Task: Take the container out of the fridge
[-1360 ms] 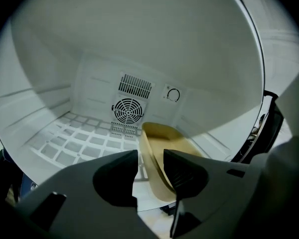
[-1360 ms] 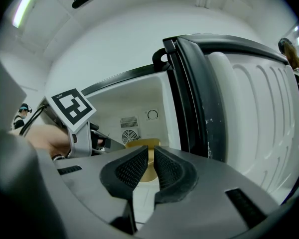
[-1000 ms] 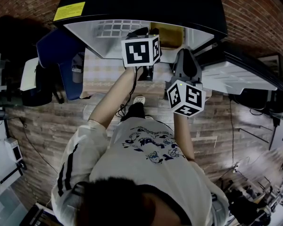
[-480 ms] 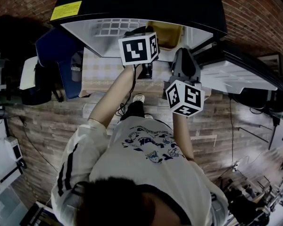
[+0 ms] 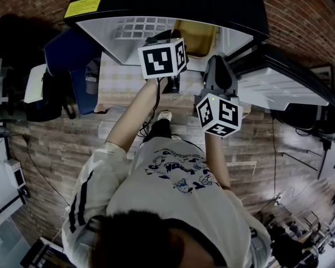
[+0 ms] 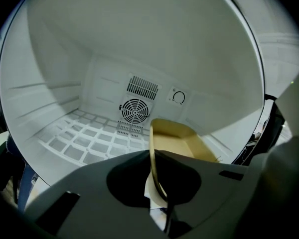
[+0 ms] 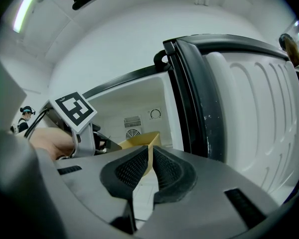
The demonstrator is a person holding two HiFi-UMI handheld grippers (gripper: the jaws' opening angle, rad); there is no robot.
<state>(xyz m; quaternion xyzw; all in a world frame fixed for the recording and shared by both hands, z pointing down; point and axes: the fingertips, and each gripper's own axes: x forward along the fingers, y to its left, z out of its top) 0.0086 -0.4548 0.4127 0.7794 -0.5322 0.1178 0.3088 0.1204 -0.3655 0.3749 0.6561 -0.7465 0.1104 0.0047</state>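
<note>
Left gripper (image 6: 154, 158) clamps the rim of a yellow container (image 6: 182, 142) inside the open white fridge (image 6: 139, 44), while the right gripper (image 7: 150, 154) hangs outside, jaws together and empty.

Reads as a robotics recording lab or studio mock-up, not a lived-in kitchen. Bare brick wall (image 5: 301, 10) at the back, wood-plank floor (image 5: 56, 144) with loose cables (image 5: 274, 149) trailing across. Small black fridge (image 5: 156, 4), door (image 5: 285, 88) swung open, by a checked-cloth surface (image 5: 120, 82). Metal stands and gear (image 5: 301, 228) crowded at the edges. Plain white ceiling with a strip light (image 7: 30, 11) in the right gripper view.
</note>
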